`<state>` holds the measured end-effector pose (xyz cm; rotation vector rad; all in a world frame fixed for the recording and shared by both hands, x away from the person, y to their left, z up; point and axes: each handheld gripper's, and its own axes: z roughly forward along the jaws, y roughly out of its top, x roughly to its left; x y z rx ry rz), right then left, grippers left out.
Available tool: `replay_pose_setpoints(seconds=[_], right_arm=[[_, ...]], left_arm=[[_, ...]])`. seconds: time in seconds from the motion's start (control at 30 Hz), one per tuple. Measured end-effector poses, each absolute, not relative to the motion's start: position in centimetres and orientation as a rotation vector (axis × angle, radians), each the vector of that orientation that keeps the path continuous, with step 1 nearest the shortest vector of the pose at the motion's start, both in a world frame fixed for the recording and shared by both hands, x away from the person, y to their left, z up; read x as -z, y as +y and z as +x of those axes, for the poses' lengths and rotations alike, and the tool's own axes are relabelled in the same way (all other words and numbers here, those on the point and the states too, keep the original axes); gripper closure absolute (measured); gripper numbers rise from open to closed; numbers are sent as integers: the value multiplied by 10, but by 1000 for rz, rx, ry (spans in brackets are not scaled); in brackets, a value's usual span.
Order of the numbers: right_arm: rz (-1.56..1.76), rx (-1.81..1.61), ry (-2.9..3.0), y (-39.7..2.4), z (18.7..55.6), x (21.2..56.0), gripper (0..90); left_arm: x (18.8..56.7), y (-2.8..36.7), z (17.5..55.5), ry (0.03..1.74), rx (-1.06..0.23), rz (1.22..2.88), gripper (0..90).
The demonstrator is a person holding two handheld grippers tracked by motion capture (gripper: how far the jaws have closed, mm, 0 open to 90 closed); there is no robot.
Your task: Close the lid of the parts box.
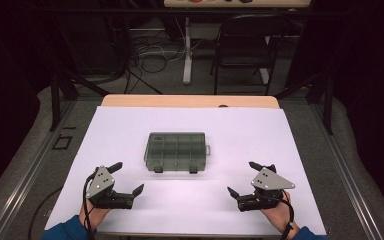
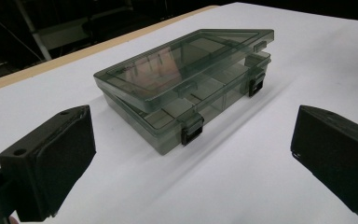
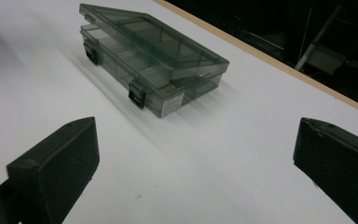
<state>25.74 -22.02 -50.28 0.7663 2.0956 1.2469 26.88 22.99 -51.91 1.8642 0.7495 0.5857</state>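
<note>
High view shows the white surface (image 1: 190, 210) with a smoky, see-through compartment box (image 1: 176, 151) lying flat near its middle, well apart from both grippers. It looks like thin hard plastic: light, stiff, smooth enough to slip, and likely to crack if squeezed hard. Its lid (image 2: 186, 60) sits slightly raised over the tray (not latched, it seems), and two dark latches (image 2: 192, 129) hang on the near edge. I would take it by the short ends or lift the lid's front lip. The left gripper (image 1: 126, 181) and right gripper (image 1: 242, 179) rest low near the front edge, each with jaws spread wide and empty. Nothing lies between them and the box.
</note>
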Motion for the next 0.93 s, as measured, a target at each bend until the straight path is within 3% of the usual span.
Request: replay_pose_setpoints(seconds=[0.93], right_arm=[[765,-1215,2054,-228,238,520,0]], left_arm=[[533,233,260,738,-602,1827,0]])
